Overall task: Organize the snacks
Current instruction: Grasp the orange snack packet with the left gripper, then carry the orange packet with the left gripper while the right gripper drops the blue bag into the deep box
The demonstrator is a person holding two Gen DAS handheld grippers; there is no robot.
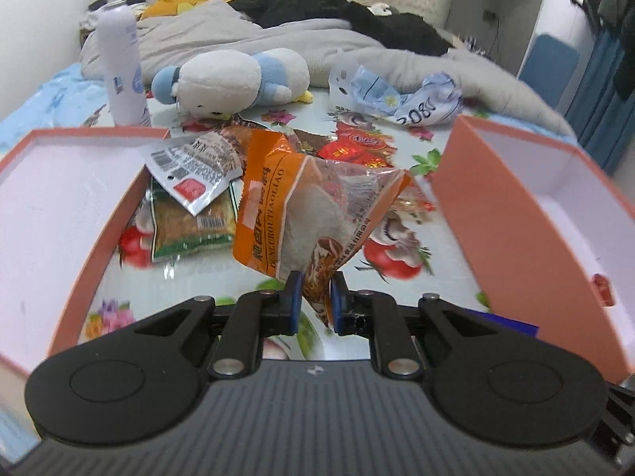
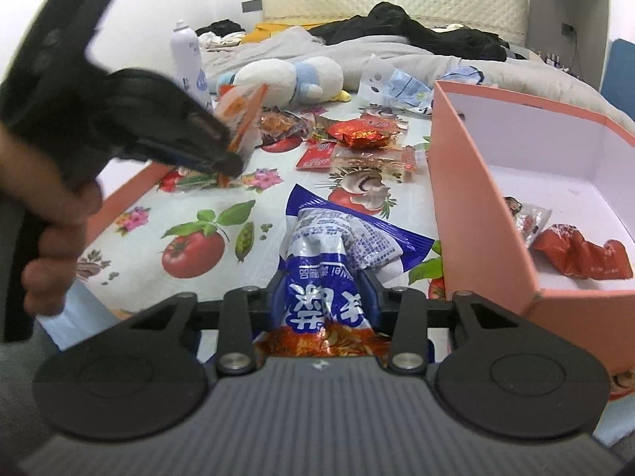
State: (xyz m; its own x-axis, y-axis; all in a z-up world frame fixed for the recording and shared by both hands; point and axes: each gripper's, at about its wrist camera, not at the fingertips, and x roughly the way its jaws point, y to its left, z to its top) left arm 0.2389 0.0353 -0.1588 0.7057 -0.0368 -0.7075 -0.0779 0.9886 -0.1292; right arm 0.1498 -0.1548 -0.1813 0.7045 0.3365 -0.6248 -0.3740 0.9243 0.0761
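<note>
My left gripper [image 1: 316, 297] is shut on the corner of an orange snack packet [image 1: 301, 206] and holds it above the flowered tablecloth; it also shows in the right wrist view [image 2: 228, 162] with the orange packet [image 2: 242, 115]. My right gripper [image 2: 323, 297] is shut on a blue and white snack packet [image 2: 337, 254], just left of the right orange box [image 2: 456, 198]. That box holds a red packet [image 2: 583, 256] and one more. Loose snacks [image 2: 357, 135] lie in the middle; a green packet [image 1: 190, 222] and a grey one [image 1: 194, 166] lie by the left orange box [image 1: 99, 238].
A white spray bottle [image 1: 121, 71], a plush toy [image 1: 234, 79] and crumpled wrappers [image 1: 397, 95] sit at the back of the cloth. Grey bedding and dark clothes [image 1: 317, 4] lie behind. The second orange box also shows in the left wrist view [image 1: 496, 214].
</note>
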